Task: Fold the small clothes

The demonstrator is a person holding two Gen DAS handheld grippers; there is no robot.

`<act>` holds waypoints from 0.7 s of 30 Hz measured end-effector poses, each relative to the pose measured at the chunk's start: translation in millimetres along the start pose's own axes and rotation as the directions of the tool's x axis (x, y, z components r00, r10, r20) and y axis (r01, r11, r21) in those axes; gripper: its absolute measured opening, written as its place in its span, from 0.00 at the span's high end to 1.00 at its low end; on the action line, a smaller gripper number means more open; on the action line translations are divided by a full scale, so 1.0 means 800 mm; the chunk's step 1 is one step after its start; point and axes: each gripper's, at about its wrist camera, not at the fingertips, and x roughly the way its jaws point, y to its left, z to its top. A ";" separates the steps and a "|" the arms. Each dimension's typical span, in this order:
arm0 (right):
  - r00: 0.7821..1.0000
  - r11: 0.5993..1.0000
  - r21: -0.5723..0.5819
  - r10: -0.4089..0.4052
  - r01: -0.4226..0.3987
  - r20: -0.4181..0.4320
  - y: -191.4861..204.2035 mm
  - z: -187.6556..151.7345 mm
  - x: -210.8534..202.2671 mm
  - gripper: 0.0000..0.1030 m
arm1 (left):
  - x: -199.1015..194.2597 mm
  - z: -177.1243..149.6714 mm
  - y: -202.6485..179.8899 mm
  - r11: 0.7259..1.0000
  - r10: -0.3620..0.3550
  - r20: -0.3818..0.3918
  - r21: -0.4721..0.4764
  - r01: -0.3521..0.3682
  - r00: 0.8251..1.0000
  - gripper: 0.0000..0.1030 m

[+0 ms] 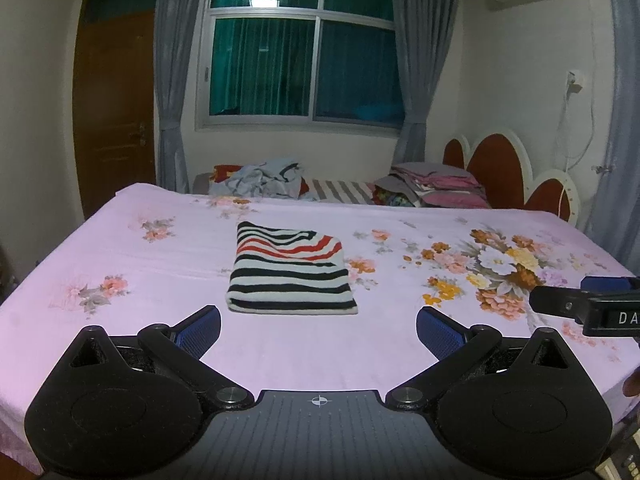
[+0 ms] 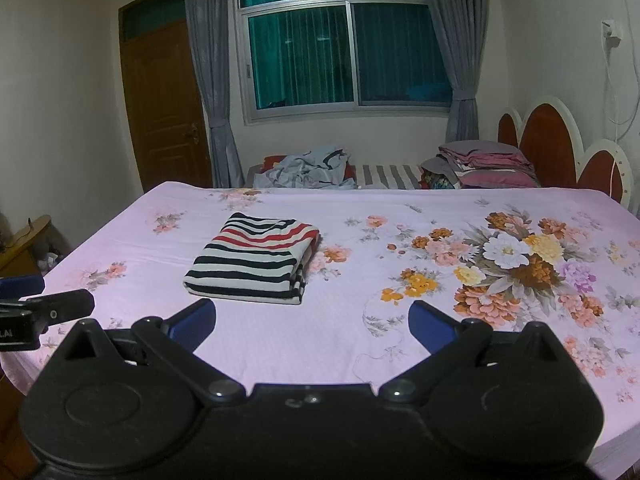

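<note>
A striped garment (image 1: 291, 270) (image 2: 256, 264), banded black, white and red, is lying folded into a neat rectangle at 12 o'clock, flat on the bedsheet.

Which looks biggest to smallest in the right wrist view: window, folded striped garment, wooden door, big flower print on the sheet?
1. Window
2. Big flower print
3. Wooden door and folded striped garment: too alike in apparent size to rank.
Nearness and fisheye distortion make this apparent size only.
</note>
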 end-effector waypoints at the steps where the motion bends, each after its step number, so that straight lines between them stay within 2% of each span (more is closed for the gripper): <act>1: 1.000 1.000 -0.001 0.000 0.000 0.001 0.000 0.000 -0.002 0.00 | 0.000 0.000 0.000 1.000 0.000 0.001 0.002 0.000 1.000 0.00; 21: 1.000 1.000 -0.008 0.007 -0.007 0.008 0.003 0.005 -0.001 0.00 | 0.002 0.004 -0.002 1.000 0.004 0.005 0.007 -0.004 1.000 0.00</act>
